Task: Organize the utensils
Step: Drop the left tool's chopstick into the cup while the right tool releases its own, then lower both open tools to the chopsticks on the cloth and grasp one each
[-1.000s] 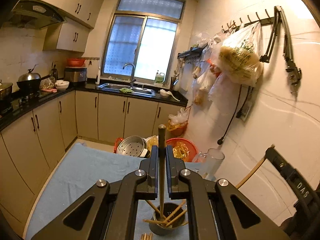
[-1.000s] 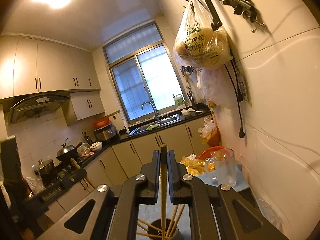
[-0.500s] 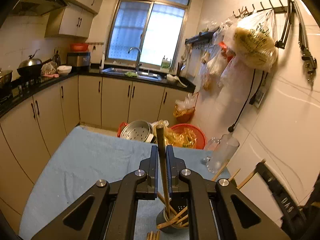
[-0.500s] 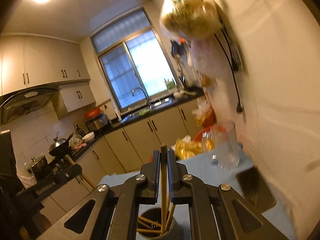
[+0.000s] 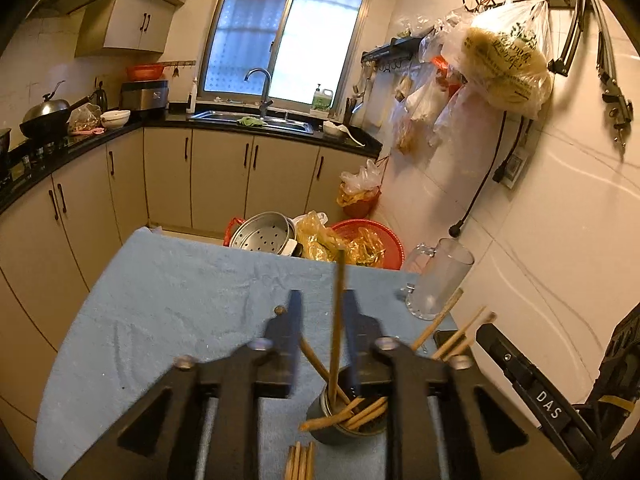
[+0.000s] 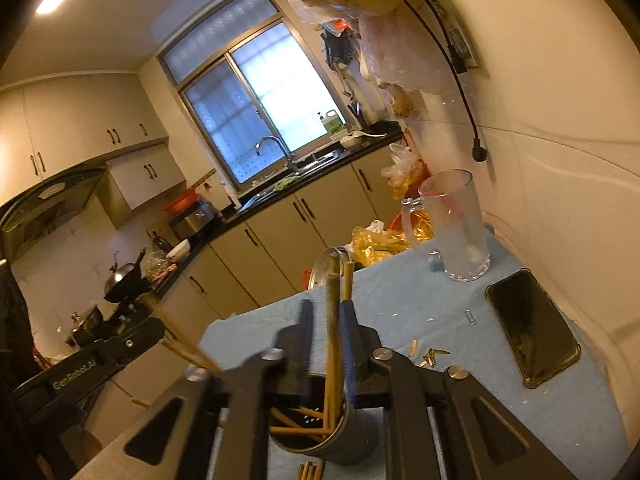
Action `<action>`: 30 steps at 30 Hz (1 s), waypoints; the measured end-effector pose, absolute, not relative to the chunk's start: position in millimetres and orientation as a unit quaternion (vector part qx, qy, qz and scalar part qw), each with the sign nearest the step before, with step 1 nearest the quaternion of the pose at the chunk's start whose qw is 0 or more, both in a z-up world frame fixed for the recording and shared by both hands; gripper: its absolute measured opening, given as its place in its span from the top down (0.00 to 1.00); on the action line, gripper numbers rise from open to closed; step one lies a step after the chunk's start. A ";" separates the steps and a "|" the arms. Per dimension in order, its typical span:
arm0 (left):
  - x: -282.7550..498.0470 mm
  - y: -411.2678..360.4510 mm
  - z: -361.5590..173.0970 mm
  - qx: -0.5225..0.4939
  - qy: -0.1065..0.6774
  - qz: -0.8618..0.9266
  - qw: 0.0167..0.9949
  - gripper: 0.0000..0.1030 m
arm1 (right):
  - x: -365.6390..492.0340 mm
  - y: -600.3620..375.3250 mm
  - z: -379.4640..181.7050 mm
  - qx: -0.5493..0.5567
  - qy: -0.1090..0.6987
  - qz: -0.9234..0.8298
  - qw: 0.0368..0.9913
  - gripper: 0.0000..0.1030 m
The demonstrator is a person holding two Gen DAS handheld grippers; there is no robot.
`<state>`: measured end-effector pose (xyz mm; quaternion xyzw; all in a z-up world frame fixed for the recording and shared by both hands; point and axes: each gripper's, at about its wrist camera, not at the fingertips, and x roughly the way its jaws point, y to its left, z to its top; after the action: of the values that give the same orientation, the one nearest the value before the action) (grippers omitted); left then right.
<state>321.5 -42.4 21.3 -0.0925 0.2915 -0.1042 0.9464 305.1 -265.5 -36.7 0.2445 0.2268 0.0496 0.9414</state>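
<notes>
A dark metal utensil cup (image 5: 345, 424) (image 6: 320, 436) stands on the blue cloth and holds several wooden chopsticks. My left gripper (image 5: 324, 308) is open right above the cup; a chopstick (image 5: 336, 320) stands loose between its fingers, its lower end in the cup. My right gripper (image 6: 325, 316) is open above the same cup, and a chopstick (image 6: 332, 328) stands blurred between its fingers with its end in the cup. More chopsticks (image 5: 299, 462) lie on the cloth in front of the cup.
A clear glass mug (image 5: 434, 278) (image 6: 456, 224) stands near the tiled wall. A black phone (image 6: 530, 326) lies on the blue cloth (image 5: 168, 300). Small bits (image 6: 430, 354) lie scattered by the phone. Beyond the table's far edge are a steamer pot (image 5: 262, 232) and a red basket (image 5: 368, 240).
Both grippers have opened and let go of their chopsticks, which now stand loose in the cup. Both views have tilted down and moved closer over the cup.
</notes>
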 end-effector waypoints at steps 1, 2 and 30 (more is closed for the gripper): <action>319.3 -41.4 24.0 -0.093 0.289 -0.105 0.947 0.56 | 300.3 -266.9 -33.2 0.245 0.226 0.049 0.941 0.75; 313.2 -39.3 28.4 -0.093 0.282 -0.105 0.949 0.53 | 294.4 -266.9 -29.2 0.245 0.221 0.054 0.942 0.71; 129.7 41.8 -41.9 -0.130 0.406 -0.091 0.900 0.52 | 107.6 -212.3 -74.7 0.212 0.333 0.134 0.909 0.53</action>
<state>129.7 41.8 -41.9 -0.1301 0.4060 -0.0907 0.9000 107.6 -212.3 -74.7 0.2116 0.3330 0.1339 0.9091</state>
